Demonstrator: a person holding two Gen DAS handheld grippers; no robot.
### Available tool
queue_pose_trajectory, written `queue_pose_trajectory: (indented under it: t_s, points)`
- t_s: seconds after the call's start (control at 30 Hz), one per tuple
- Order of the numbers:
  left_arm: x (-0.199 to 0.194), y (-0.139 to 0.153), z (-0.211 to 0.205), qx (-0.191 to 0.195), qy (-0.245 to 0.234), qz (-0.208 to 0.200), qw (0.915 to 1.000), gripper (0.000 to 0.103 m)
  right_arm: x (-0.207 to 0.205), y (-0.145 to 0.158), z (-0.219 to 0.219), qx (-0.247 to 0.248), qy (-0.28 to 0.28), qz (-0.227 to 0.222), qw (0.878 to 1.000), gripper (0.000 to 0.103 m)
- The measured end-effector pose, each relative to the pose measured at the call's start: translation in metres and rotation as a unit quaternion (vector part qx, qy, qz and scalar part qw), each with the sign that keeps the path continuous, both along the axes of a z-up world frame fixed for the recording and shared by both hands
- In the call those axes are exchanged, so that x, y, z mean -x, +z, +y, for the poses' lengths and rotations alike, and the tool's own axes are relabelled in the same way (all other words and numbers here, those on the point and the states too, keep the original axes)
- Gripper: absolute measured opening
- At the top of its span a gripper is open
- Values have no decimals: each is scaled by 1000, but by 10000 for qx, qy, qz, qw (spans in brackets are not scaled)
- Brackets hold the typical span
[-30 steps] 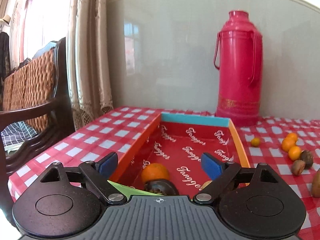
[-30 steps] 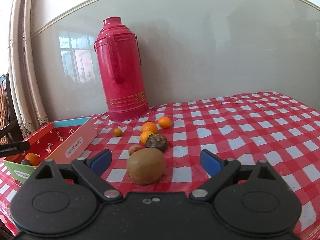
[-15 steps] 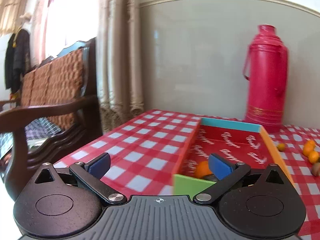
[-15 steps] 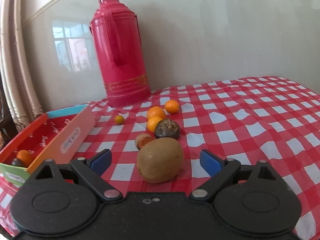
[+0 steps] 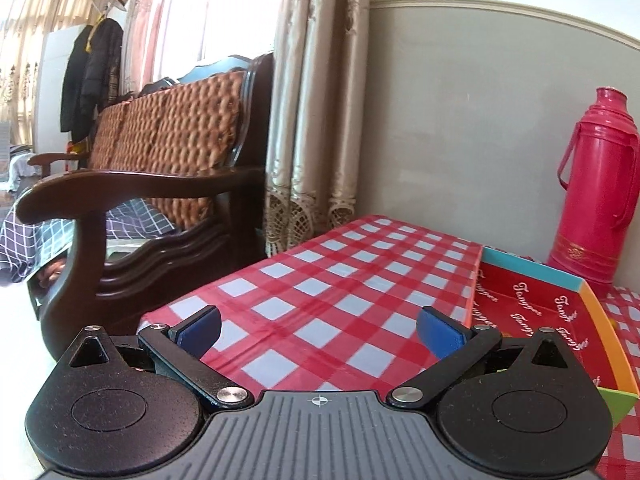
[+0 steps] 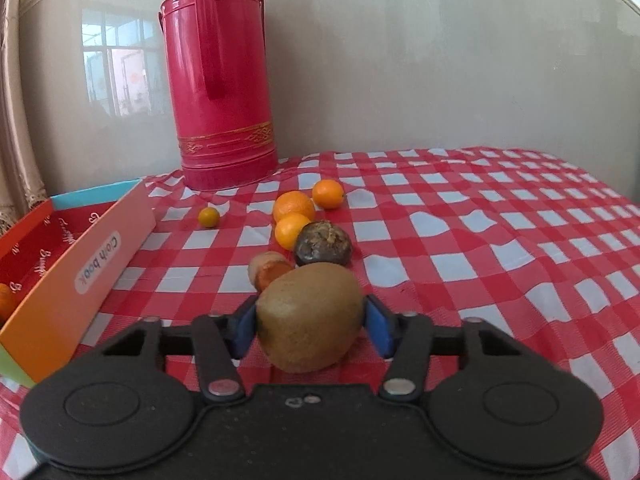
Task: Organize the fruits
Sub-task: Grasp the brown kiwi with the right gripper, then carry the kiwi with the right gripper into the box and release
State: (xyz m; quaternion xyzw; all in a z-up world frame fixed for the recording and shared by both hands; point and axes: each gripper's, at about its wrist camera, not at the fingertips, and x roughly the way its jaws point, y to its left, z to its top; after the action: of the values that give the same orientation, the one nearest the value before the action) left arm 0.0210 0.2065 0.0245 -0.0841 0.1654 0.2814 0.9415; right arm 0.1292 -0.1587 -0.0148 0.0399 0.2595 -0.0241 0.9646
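My right gripper point(image 6: 310, 324) is closing its jaws on a brown kiwi point(image 6: 310, 316) that rests on the red checked tablecloth point(image 6: 480, 248); both blue pads touch its sides. Beyond it lie a small brown-orange fruit point(image 6: 269, 271), a dark passion fruit point(image 6: 323, 243), three oranges point(image 6: 294, 206) and a tiny kumquat point(image 6: 209, 217). The red box point(image 6: 80, 264) stands at the left with an orange point(image 6: 6, 300) inside. My left gripper point(image 5: 318, 324) is open and empty over the cloth, left of the box point(image 5: 536, 276).
A tall pink thermos point(image 6: 220, 80) stands against the wall behind the fruit, also in the left wrist view as the thermos point(image 5: 596, 188). A dark wooden chair point(image 5: 152, 184) with a woven back and a curtain point(image 5: 316, 120) lie beyond the table's left edge.
My left gripper swung left, away from the box, so the fruit inside dropped out of its view. My right gripper moved forward onto the kiwi and its jaws closed in on it.
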Motion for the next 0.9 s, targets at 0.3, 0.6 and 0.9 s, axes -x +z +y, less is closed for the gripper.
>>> queue_pose_trajectory:
  t_s: [0.3,0.6,0.9]
  points:
    - [24,0,29,282,286,-141,9991,103,7,11,12,-239,486,-358,9979,44]
    - [58,-3,46,249,541,-186,9980,103,13,37,73,-420,1856,-956,9771,44]
    - [71,-7,61,116,781,-120,9968,103,1,38,146,-266,2856,-734,9552,44]
